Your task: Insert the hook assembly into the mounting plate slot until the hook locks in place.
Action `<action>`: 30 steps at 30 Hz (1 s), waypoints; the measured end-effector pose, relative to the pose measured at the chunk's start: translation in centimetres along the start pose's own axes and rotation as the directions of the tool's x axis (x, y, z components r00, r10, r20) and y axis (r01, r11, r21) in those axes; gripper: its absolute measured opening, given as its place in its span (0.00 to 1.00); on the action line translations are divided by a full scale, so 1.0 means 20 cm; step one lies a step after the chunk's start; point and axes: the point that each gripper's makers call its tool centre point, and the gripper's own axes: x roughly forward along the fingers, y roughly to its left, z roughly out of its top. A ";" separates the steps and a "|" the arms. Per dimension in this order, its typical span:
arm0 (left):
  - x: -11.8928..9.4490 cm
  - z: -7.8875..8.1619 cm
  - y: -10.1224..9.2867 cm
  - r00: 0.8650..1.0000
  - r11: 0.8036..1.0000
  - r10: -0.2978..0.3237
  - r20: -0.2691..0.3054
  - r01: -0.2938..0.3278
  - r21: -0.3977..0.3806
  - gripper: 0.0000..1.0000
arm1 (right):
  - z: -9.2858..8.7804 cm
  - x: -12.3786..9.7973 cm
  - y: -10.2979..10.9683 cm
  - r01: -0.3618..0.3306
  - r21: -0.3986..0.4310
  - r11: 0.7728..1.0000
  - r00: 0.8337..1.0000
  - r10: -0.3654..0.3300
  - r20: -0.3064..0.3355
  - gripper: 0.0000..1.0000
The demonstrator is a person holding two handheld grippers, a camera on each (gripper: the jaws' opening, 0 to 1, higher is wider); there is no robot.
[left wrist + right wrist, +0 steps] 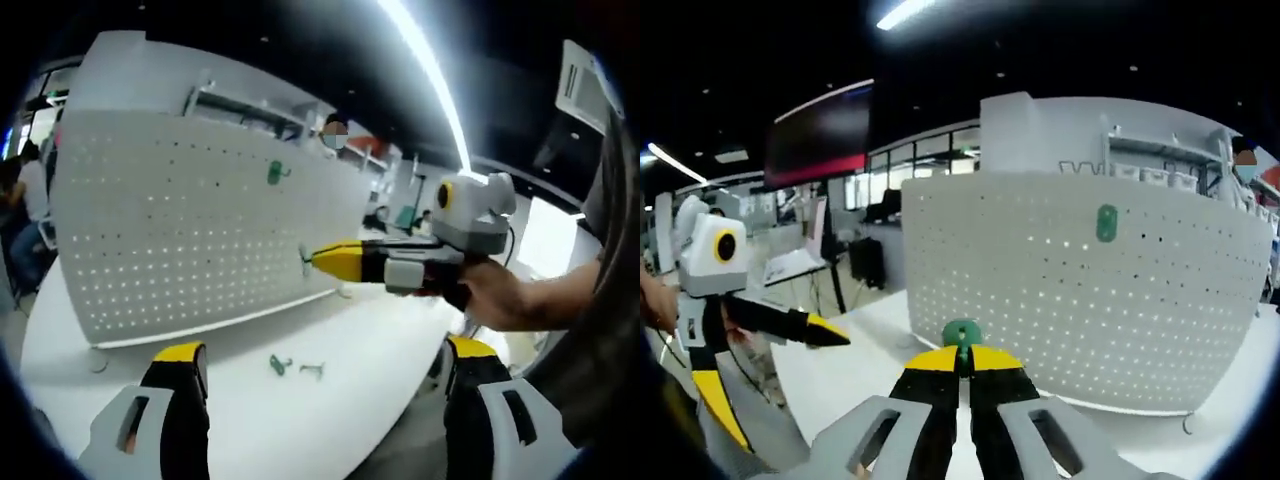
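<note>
A white perforated mounting plate (200, 235) (1090, 290) stands upright on the white table (300, 420). One green hook (275, 173) (1106, 222) hangs high on the plate. My right gripper (325, 260) (962, 355) is shut on a second green hook (307, 258) (961, 334), its tip close to the plate's lower right part; whether they touch is unclear. My left gripper (325, 350) (790, 390) is wide open and holds nothing, hanging back over the table. Two loose hooks (280, 365) (312, 370) lie on the table between its jaws.
A hand (505, 295) holds the right gripper. The table's curved edge (400, 425) runs at the lower right. People (25, 200) sit behind the plate at the left, and another person (335, 135) is beyond it. A dark screen (820, 135) and desks stand far left.
</note>
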 end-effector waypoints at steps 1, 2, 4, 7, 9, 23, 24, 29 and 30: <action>0.00 0.00 0.00 1.000 1.000 0.001 0.002 -0.001 -0.002 1.00 | 0.00 0.01 -0.02 0.007 0.001 1.000 1.000 -0.007 0.002 0.00; 0.00 0.01 0.00 1.000 1.000 0.001 0.003 -0.001 -0.004 1.00 | 0.01 0.01 -0.03 0.014 0.004 1.000 1.000 -0.014 0.005 0.00; 0.00 0.01 0.01 1.000 1.000 0.004 0.004 -0.004 -0.002 1.00 | 0.03 0.02 -0.07 0.029 0.012 1.000 0.999 -0.029 0.018 0.00; 0.00 0.03 0.02 1.000 1.000 0.011 0.008 -0.011 -0.002 1.00 | 0.06 0.04 -0.13 0.055 0.016 0.998 0.998 -0.056 0.037 0.00; -0.01 0.04 0.03 1.000 1.000 0.010 0.011 -0.010 -0.012 1.00 | 0.07 0.05 -0.17 0.069 0.015 0.998 0.997 -0.070 0.043 0.00; 0.00 0.08 0.06 1.000 0.999 0.022 0.016 -0.022 -0.033 1.00 | 0.18 0.11 -0.41 0.167 0.025 0.986 0.980 -0.169 0.101 0.00; 0.00 0.07 0.06 1.000 0.999 0.023 0.015 -0.022 -0.033 1.00 | 0.19 0.11 -0.43 0.175 0.026 0.984 0.978 -0.177 0.107 0.00; 0.00 0.07 0.08 1.000 0.999 0.028 0.013 -0.027 -0.038 0.99 | 0.23 0.13 -0.54 0.226 0.028 0.974 0.964 -0.228 0.138 0.00; 0.00 0.07 0.08 1.000 0.999 0.029 0.012 -0.028 -0.038 0.99 | 0.24 0.13 -0.56 0.234 0.029 0.972 0.962 -0.235 0.137 0.00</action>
